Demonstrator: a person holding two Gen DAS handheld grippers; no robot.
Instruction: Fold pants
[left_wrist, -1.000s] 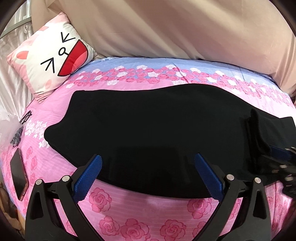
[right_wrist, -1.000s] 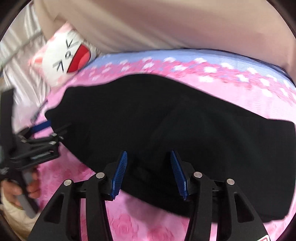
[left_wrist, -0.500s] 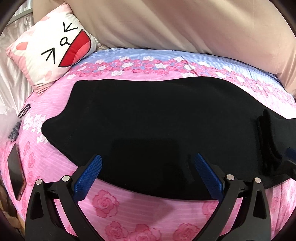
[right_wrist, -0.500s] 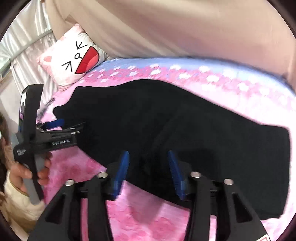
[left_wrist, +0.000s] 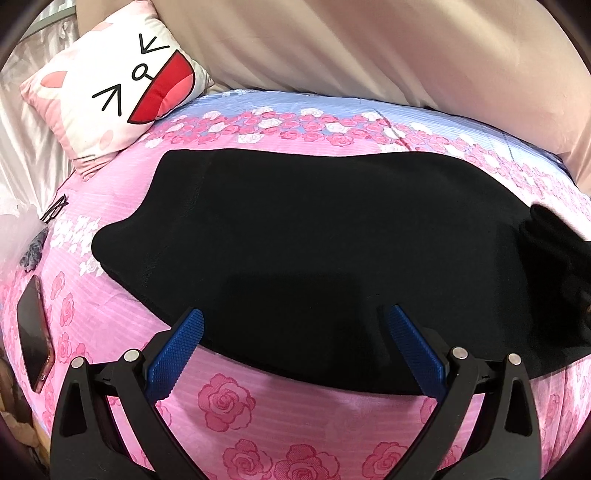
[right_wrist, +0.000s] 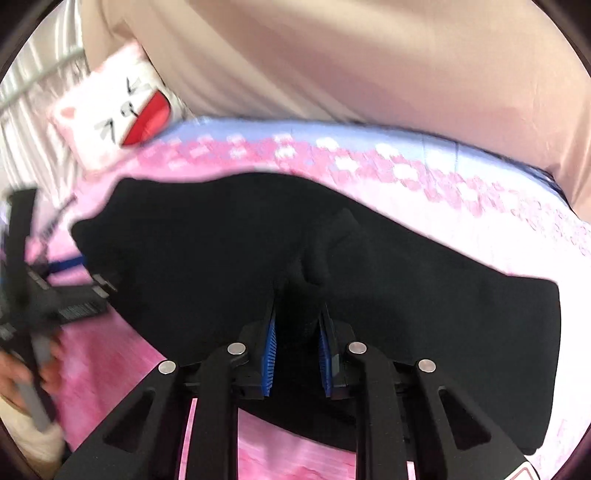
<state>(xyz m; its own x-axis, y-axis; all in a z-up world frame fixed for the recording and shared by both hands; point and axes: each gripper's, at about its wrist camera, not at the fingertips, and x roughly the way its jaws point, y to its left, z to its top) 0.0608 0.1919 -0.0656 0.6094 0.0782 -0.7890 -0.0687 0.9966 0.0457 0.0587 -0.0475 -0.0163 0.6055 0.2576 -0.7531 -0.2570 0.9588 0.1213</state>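
Bedspread (left_wrist: 258, 417), pink with printed roses and a pale blue band along its far edge, carries every other item; beige fabric (left_wrist: 369, 48) rises behind that far edge. Black pants (left_wrist: 314, 240) lie flat across the middle of the bedspread, running from near the left edge toward the right edge, with their near hem close to the front edge. At the right end a bunch of the black cloth stands lifted above the flat layer. Cushion (left_wrist: 110, 85), white and pink with a cartoon face and a red mouth, leans at the far left corner. Left gripper (left_wrist: 295, 332) hovers at the front edge over the near hem of the pants, its blue-padded jaws spread wide and gripping nothing. Right gripper (right_wrist: 297, 325) has just been closing its jaws, and its blue pads now pinch a raised fold of the pants, which stands up between them. In the right wrist view, which is blurred, the left gripper shows at the left edge of the bedspread, held by a hand (right_wrist: 33, 373). Phone (left_wrist: 33, 336), dark with a pinkish rim, lies flat near the left edge of the bedspread. Beyond it sit a small grey object (left_wrist: 35, 251), possibly a hair tie, and a dark thin item (left_wrist: 55, 210) too small to identify.
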